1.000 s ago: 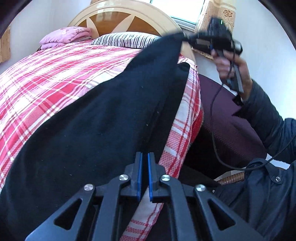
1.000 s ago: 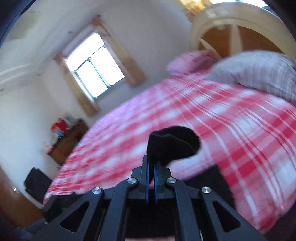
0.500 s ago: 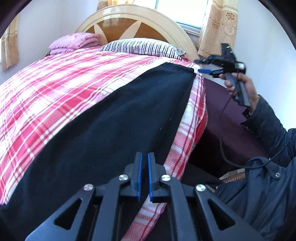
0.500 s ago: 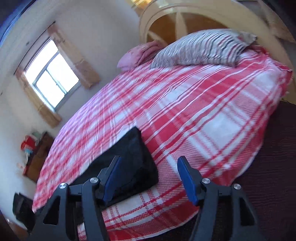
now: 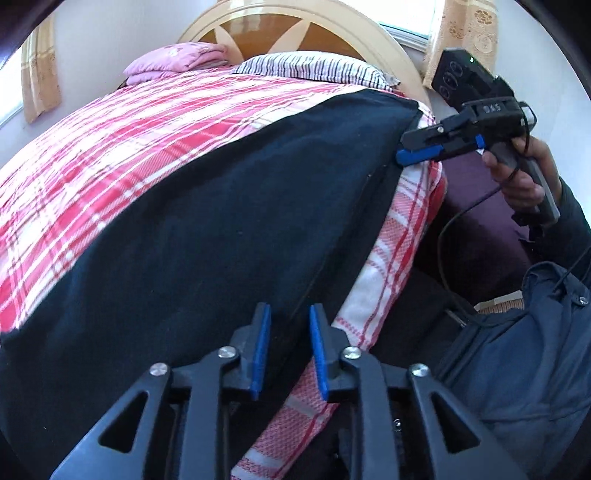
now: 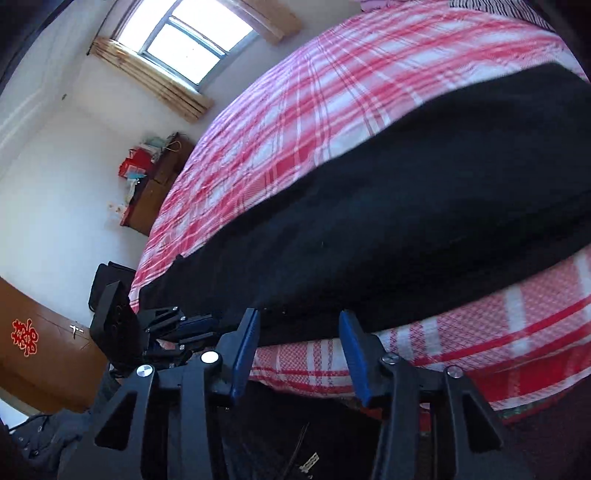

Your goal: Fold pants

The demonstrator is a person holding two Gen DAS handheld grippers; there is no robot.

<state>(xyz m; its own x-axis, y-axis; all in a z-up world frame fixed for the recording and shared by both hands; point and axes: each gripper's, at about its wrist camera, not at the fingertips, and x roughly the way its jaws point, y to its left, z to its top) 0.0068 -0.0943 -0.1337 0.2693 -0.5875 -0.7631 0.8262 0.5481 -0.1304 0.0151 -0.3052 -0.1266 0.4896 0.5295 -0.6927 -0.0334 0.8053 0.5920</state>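
Black pants (image 5: 207, 229) lie flat in a long strip along the near edge of the red plaid bed (image 5: 110, 147). My left gripper (image 5: 289, 308) sits low over one end, its jaws opening. The pants' seam runs between the fingers, and the pads do not press it. At the far end a hand holds my right gripper (image 5: 402, 147) by the pants' corner. In the right wrist view the right gripper (image 6: 299, 314) has its jaws apart and closing. The edge of the pants (image 6: 406, 221) lies just past its tips, unpinched. The left gripper (image 6: 192, 325) shows at that view's lower left.
A striped pillow (image 5: 314, 68) and a folded pink blanket (image 5: 173, 62) lie by the wooden headboard (image 5: 295, 22). A dark purple surface (image 5: 476, 206) borders the bed beside the person's blue jacket (image 5: 517, 350). A dresser (image 6: 155, 192) and a door (image 6: 37, 350) stand beyond.
The right gripper let go of the raised pants end, which now lies flat, then sank to the bed's edge. The left jaws, shut before, have parted.
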